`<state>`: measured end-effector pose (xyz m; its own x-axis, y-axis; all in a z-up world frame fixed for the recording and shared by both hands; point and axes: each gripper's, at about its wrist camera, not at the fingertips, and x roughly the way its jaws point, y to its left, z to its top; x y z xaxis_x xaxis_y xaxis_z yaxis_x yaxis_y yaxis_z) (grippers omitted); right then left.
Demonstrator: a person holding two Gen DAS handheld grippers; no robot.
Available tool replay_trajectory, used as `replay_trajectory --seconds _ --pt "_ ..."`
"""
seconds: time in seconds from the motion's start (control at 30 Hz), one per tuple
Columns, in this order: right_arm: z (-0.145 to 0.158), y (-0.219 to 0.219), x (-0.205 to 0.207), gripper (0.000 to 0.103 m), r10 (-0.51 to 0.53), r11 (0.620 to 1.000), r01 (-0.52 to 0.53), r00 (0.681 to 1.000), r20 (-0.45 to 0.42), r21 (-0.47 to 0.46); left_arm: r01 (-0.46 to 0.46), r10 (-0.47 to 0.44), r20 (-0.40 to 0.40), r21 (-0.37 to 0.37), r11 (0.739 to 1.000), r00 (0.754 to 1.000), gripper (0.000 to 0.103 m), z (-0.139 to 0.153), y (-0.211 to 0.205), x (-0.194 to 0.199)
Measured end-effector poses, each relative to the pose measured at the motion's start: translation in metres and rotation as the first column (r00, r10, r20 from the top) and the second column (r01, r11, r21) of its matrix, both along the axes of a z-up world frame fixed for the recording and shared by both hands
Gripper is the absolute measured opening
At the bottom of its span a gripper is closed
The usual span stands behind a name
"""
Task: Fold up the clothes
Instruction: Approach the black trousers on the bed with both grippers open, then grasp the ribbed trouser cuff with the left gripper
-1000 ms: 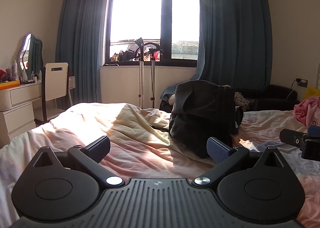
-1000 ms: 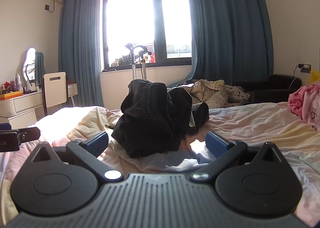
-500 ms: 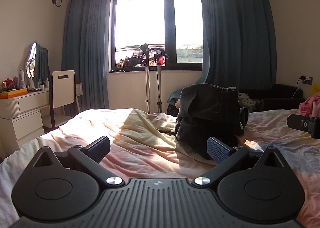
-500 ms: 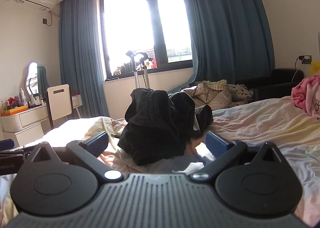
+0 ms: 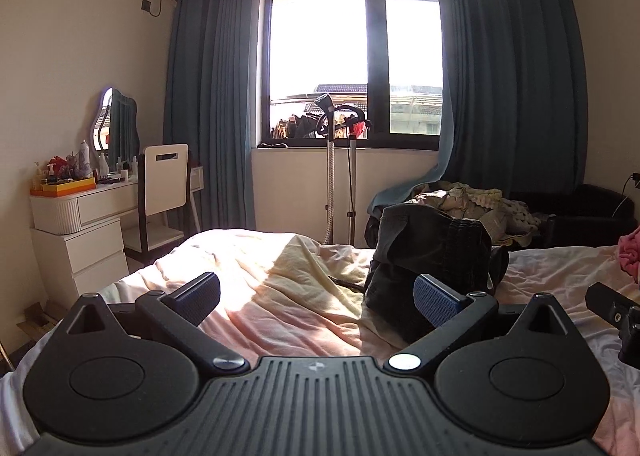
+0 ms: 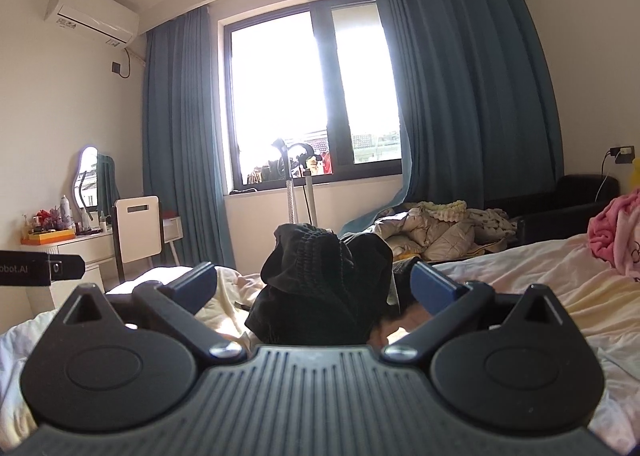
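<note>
A crumpled dark garment (image 5: 430, 252) lies heaped on the bed, and the right wrist view shows the same dark garment (image 6: 324, 280) dead ahead. My left gripper (image 5: 316, 296) is open above the sheet, with the heap just beyond its right finger. My right gripper (image 6: 314, 282) is open too, and the heap shows between its fingers from a short way back; nothing is held. A pink garment (image 6: 618, 232) lies at the bed's right edge. The right gripper's body (image 5: 616, 312) pokes in at the left wrist view's right side.
The bed (image 5: 280, 296) has a rumpled pink and cream sheet. Beyond it are a window with blue curtains, a garment steamer stand (image 5: 332, 176), a white chair (image 5: 164, 184) and dresser (image 5: 76, 232) on the left, and a dark armchair (image 6: 560, 204) with piled bedding (image 6: 436, 228).
Both cameras have tilted upward and pulled back a little, so more wall and ceiling show. The dark heap sits lower in both views. Both grippers stay open.
</note>
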<state>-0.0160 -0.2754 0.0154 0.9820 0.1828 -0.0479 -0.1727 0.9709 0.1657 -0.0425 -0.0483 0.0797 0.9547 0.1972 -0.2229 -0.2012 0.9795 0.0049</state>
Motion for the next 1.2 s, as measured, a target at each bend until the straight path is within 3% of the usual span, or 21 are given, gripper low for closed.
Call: replay_trajectory --seconds 0.17,0.37,0.5,0.73,1.2 --pt "0.005 -0.015 -0.009 0.103 -0.007 1.000 0.006 1.000 0.012 0.026 -0.059 0.059 -0.001 -0.074 0.996 0.998 0.103 0.025 -0.001 -0.009" --pt "0.000 -0.022 -0.010 0.103 -0.030 0.997 0.030 0.999 -0.014 0.065 0.024 -0.024 0.044 -0.013 1.000 0.999 0.103 0.028 -0.011 -0.015" --pt "-0.008 -0.016 0.002 0.103 -0.043 0.999 0.044 0.998 -0.035 0.021 0.043 -0.046 0.050 0.061 0.997 0.998 0.103 0.013 -0.010 -0.004" --pt "-0.021 -0.009 0.022 0.103 -0.084 0.996 0.084 0.994 -0.073 -0.003 0.140 -0.139 -0.015 0.100 0.985 0.990 0.103 -0.013 -0.006 0.035" --pt "-0.047 -0.001 0.063 0.103 -0.159 0.987 0.158 0.980 -0.116 -0.013 0.290 -0.267 -0.124 0.238 0.927 0.956 0.103 -0.064 -0.032 0.121"
